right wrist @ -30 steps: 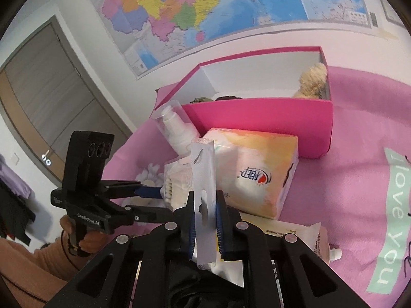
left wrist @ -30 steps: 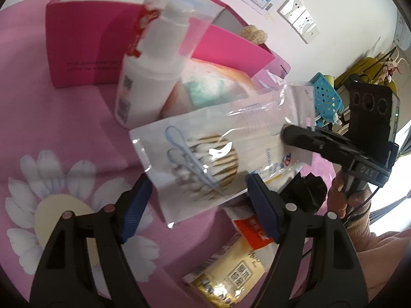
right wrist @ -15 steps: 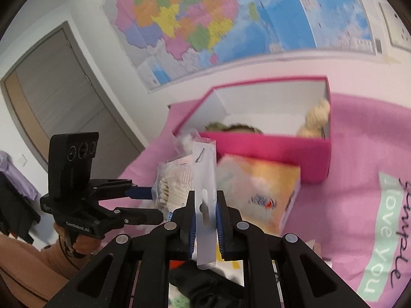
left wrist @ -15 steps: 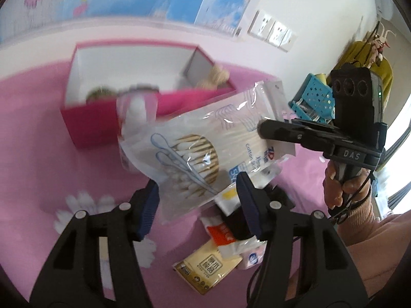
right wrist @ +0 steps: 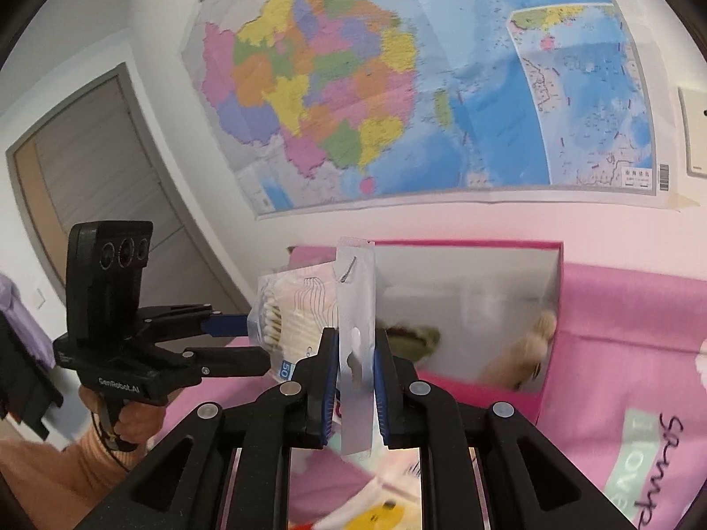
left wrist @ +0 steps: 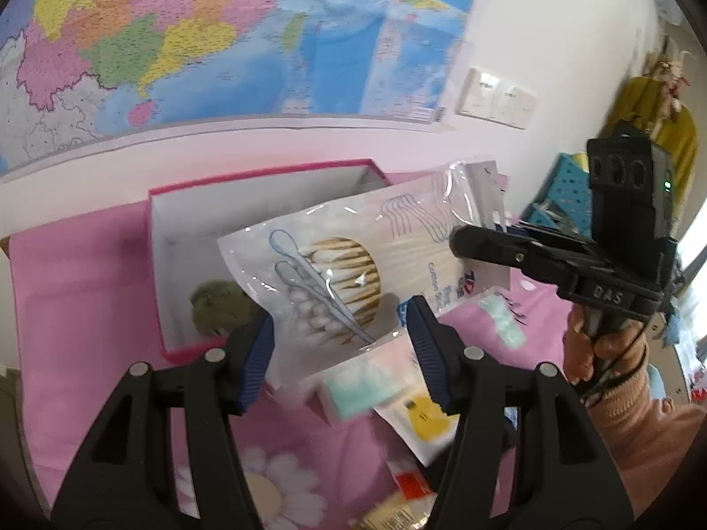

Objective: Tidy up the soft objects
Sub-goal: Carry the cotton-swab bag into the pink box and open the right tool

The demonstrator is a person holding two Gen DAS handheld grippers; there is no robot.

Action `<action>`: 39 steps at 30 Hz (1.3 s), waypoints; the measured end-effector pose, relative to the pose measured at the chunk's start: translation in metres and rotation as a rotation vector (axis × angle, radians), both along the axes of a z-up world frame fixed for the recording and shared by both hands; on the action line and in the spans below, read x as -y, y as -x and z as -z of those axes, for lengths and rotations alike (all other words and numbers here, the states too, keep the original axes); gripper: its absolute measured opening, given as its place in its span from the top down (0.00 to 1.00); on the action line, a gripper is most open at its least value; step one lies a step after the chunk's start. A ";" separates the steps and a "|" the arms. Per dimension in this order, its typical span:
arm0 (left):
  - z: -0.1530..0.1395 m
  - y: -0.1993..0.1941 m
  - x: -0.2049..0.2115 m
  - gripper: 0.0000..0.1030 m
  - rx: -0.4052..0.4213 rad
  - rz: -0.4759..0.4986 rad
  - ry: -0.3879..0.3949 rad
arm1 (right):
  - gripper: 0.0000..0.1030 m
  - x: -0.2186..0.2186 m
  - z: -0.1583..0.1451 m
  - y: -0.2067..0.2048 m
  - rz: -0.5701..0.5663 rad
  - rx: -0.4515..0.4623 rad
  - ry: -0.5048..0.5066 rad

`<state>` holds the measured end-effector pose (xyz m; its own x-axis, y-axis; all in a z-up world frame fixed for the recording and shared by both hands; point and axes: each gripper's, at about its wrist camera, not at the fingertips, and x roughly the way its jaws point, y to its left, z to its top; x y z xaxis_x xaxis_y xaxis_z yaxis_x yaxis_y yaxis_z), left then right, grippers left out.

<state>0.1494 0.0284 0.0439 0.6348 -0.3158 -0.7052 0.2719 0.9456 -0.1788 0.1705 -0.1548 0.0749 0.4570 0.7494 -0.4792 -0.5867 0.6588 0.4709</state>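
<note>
A clear bag of cotton swabs [left wrist: 336, 282] hangs in the air above the pink cloth, held at both ends. My left gripper [left wrist: 340, 353] has its blue pads against the two sides of the bag's bulky swab end. In the right wrist view the left gripper [right wrist: 247, 340] reaches in from the left onto that same end of the bag [right wrist: 291, 318]. My right gripper [right wrist: 355, 380] is shut on the bag's thin white header flap, which stands upright between its pads. From the left wrist view the right gripper [left wrist: 459, 243] comes in from the right.
An open pink box [left wrist: 152, 265] lies behind the bag, holding a green fuzzy item [left wrist: 216, 309] and a beige plush [right wrist: 530, 340]. A tissue pack [left wrist: 362, 384] and a yellow-marked packet [left wrist: 424, 415] lie below on the cloth. A blue basket [left wrist: 565, 194] stands far right.
Both grippers have risen with the swab bag, lifting it off the pile. The left jaws narrowed onto the bag. The white bottle has dropped out of view and the box now shows from above.
</note>
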 end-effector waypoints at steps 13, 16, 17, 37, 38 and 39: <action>0.032 -0.103 -0.018 0.41 -0.124 -0.073 -0.038 | 0.80 -0.024 0.034 -0.091 0.091 -0.100 0.070; 0.044 -0.119 -0.022 0.41 -0.156 -0.093 -0.041 | 0.77 -0.034 0.046 -0.107 0.112 -0.123 0.118; 0.048 -0.124 -0.023 0.41 -0.167 -0.101 -0.040 | 0.74 -0.038 0.051 -0.112 0.117 -0.135 0.133; 0.017 -0.059 -0.049 0.41 0.021 -0.180 -0.008 | 0.40 -0.026 0.047 -0.088 0.102 -0.149 0.141; 0.010 -0.046 -0.047 0.38 0.047 -0.169 -0.002 | 0.40 -0.022 0.043 -0.081 0.090 -0.142 0.123; 0.006 -0.039 -0.045 0.37 0.063 -0.163 -0.003 | 0.40 -0.017 0.038 -0.072 0.070 -0.136 0.100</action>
<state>0.1887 0.0737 0.0383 0.7207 -0.2029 -0.6629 0.1255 0.9786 -0.1631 0.2429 -0.1377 0.0372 0.4320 0.6634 -0.6109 -0.4728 0.7434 0.4730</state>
